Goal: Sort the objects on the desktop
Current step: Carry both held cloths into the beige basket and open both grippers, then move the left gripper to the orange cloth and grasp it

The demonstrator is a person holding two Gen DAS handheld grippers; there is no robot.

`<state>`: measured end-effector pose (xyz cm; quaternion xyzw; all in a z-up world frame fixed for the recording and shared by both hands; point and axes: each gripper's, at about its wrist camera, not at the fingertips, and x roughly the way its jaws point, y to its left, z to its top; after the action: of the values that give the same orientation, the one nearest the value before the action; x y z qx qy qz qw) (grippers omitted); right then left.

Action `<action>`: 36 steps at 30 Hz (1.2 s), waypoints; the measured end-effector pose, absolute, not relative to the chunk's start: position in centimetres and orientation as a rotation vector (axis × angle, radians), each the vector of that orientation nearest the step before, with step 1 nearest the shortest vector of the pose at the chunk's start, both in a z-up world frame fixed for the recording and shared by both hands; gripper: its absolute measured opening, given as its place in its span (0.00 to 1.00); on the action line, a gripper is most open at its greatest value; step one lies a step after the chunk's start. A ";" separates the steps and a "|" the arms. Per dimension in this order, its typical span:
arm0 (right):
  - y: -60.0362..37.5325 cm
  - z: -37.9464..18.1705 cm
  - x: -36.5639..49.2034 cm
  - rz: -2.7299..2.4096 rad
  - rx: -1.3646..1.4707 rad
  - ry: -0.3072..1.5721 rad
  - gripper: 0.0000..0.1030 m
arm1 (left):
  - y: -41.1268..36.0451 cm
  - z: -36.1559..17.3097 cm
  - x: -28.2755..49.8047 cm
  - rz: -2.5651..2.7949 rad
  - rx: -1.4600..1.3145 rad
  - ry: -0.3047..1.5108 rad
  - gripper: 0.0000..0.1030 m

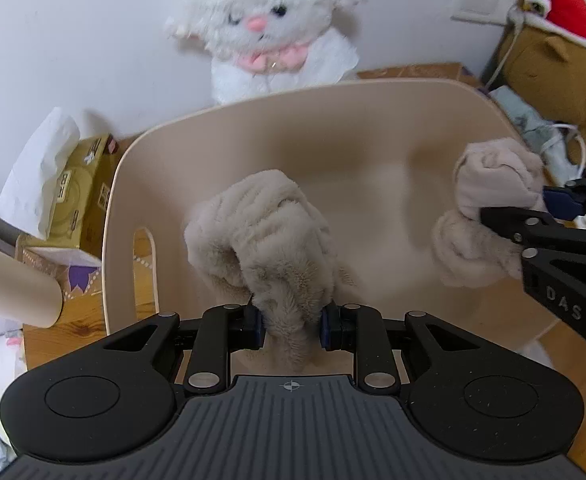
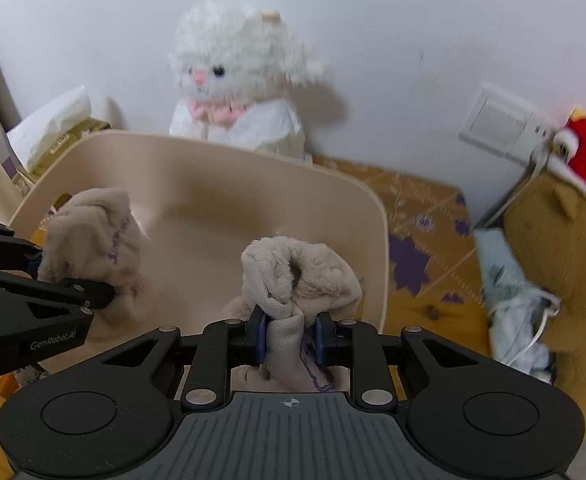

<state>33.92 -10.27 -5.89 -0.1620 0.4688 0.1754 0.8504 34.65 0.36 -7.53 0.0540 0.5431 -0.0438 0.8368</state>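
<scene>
Left gripper and right gripper each clenched plush slipper, second slipper, above bin, poised for drop.

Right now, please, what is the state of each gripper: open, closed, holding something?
Left gripper: closed on one beige plush piece, above the beige bin.
Right gripper: closed on the other beige plush piece.

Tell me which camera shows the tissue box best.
Left wrist view: the tissue box shows its gold side and a tissue sticking out, left of the beige bin. In the right wrist view the bin's rim hides most of the box.
</scene>
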 end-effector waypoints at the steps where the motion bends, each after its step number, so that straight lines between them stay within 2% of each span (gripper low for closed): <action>1: -10.2 -6.2 34.0 0.373 -0.344 1.000 0.21 | 0.4 -7.9 34.7 -0.093 0.122 1.156 0.24; 7: -10.3 -7.8 34.0 0.360 -0.389 1.044 0.21 | 0.9 -9.6 34.8 -0.098 0.142 1.216 0.25; 14: -10.6 -8.0 33.6 0.375 -0.419 1.033 0.26 | 1.5 -10.5 34.2 -0.115 0.171 1.235 0.39; 15: -10.7 -7.9 33.6 0.376 -0.419 1.031 0.28 | 1.6 -10.5 34.2 -0.125 0.177 1.225 0.46; 18: -11.0 -7.6 33.4 0.379 -0.401 1.022 0.44 | 2.1 -9.9 33.9 -0.132 0.165 1.195 0.60; 20: -11.3 -7.2 33.1 0.381 -0.383 1.016 0.46 | 2.5 -9.1 33.6 -0.137 0.147 1.168 0.66; 21: -11.4 -7.0 32.9 0.386 -0.372 1.007 0.48 | 2.6 -8.6 33.7 -0.145 0.140 1.157 0.66; 24: -11.9 -5.9 32.1 0.400 -0.339 0.964 0.67 | 3.0 -7.3 33.2 -0.161 0.129 1.109 0.70; 27: -12.6 -4.5 31.0 0.402 -0.301 0.919 0.68 | 3.2 -5.6 32.6 -0.147 0.146 1.059 0.71; 32: -13.5 -2.0 28.3 0.422 -0.310 0.812 0.78 | 3.4 -2.4 31.1 -0.138 0.154 0.970 0.77; 34: -13.7 -1.4 27.4 0.430 -0.338 0.783 0.88 | 3.7 -1.9 30.5 -0.143 0.152 0.967 0.78; 36: -14.1 -0.8 26.6 0.437 -0.357 0.754 0.92 | 4.2 -1.5 29.6 -0.144 0.147 0.963 0.78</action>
<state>26.59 -14.10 -0.81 -0.1722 0.3631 0.2103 0.8912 29.64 4.16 -1.49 0.0705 0.4621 -0.0690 0.8813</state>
